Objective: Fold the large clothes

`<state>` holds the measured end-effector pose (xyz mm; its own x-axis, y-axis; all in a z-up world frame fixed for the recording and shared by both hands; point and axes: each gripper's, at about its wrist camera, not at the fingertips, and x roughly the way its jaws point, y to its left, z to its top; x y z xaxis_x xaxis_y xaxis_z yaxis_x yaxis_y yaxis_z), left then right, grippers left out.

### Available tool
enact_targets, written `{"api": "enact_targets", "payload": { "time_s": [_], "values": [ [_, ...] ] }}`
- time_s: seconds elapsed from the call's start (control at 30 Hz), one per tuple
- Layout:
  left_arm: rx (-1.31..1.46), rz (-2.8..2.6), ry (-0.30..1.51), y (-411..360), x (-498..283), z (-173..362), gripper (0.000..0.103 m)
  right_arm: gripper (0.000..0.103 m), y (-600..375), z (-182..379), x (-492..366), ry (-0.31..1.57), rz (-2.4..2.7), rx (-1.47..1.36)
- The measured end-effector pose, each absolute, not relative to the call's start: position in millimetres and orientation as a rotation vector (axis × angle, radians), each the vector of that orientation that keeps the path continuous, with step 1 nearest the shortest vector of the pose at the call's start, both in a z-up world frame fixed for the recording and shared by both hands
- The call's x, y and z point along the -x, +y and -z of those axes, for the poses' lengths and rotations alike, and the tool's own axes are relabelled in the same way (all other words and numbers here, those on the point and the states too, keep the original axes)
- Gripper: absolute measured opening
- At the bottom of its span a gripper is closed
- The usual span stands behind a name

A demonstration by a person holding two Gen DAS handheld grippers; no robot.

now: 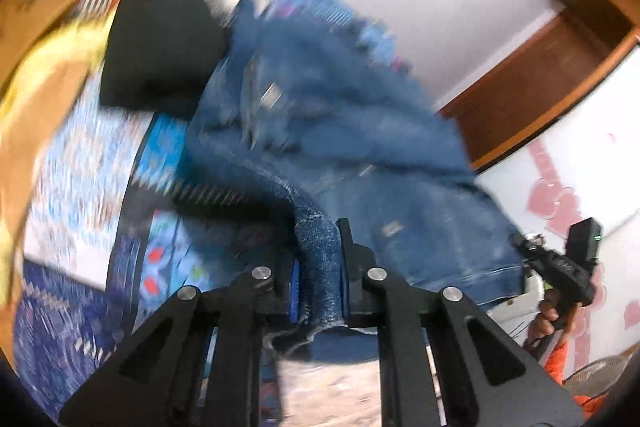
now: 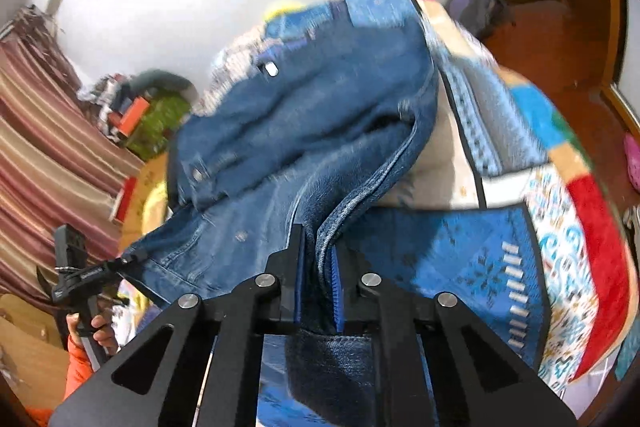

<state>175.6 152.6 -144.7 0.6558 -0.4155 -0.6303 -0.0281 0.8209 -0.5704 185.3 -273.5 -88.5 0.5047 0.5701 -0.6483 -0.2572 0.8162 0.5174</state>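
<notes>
Between both sets of jaws: denim jacket (image 1: 340, 131), one bunched edge pinched in each. Left gripper (image 1: 320, 267) is closed tight on a rolled hem or cuff; right gripper (image 2: 318, 267) is clamped on a doubled, stitched seam edge. Rest of the garment spreads ahead of the jaws, partly lifted, far end draped on the patterned bedspread (image 2: 460, 247).

Handling, my read: heavy for clothing, thick and fairly stiff, so it holds creases but drags and sags between two grip points. Not slippery; the weave and the blue ribbed pads (image 1: 295, 291) should bite well. Metal buttons (image 2: 197, 174) add weight. Best holds are hems and seams, where the layers are thickest, as now.

Textures: faded mid-blue wash, paler stitching, frayed threads below the left jaws. Bedspread beyond is soft patchwork in blue, red and white. Dark cushion (image 1: 160, 43) lies ahead-left of the left jaws. Wooden floor (image 2: 540, 39) past the bed. Each view shows the opposite gripper held by a hand (image 2: 98, 327) in an orange sleeve.
</notes>
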Motion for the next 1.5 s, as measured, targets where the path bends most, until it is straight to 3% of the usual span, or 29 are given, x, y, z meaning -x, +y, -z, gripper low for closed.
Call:
{"api": "enact_targets", "payload": {
  "time_s": [0.3,0.43,0.73,0.77,0.87,1.0,1.17,1.23,1.37,1.5],
  "values": [
    [0.512,0.274,0.683,139.7,-153.5,72.9,0.012,0.005,-281.3,63.7,-174.7,0.826,-0.505,-0.352],
    [0.502,0.243,0.684,145.2,-137.8,75.4,0.012,0.005,-287.2,76.1,-174.5,0.860,-0.477,-0.325],
    [0.530,0.174,0.755,154.7,-133.9,109.4,0.012,0.013,-296.6,139.4,-174.0,1.120,-0.431,-0.316],
    [0.533,0.175,0.753,155.0,-133.7,109.7,0.012,0.017,-296.3,146.7,-172.4,1.148,-0.430,-0.322],
    [0.516,0.173,0.751,152.7,-133.3,109.0,0.012,0.045,-295.4,158.4,-168.4,1.189,-0.417,-0.333],
    [0.463,0.166,0.752,143.4,-134.9,106.8,0.012,0.053,-288.0,158.0,-162.6,1.157,-0.437,-0.321],
    [0.464,0.174,0.751,140.2,-135.9,109.2,0.012,0.053,-271.4,158.4,-154.7,1.096,-0.433,-0.305],
    [0.467,0.173,0.748,140.5,-135.5,109.3,0.012,0.045,-267.9,156.8,-148.6,1.061,-0.420,-0.285],
    [0.464,0.172,0.745,142.2,-136.7,107.9,0.012,0.018,-274.1,148.9,-153.3,1.064,-0.453,-0.307],
    [0.446,0.172,0.741,142.6,-142.1,102.8,0.012,0.016,-282.3,128.2,-159.3,1.038,-0.492,-0.357]
  ]
}}
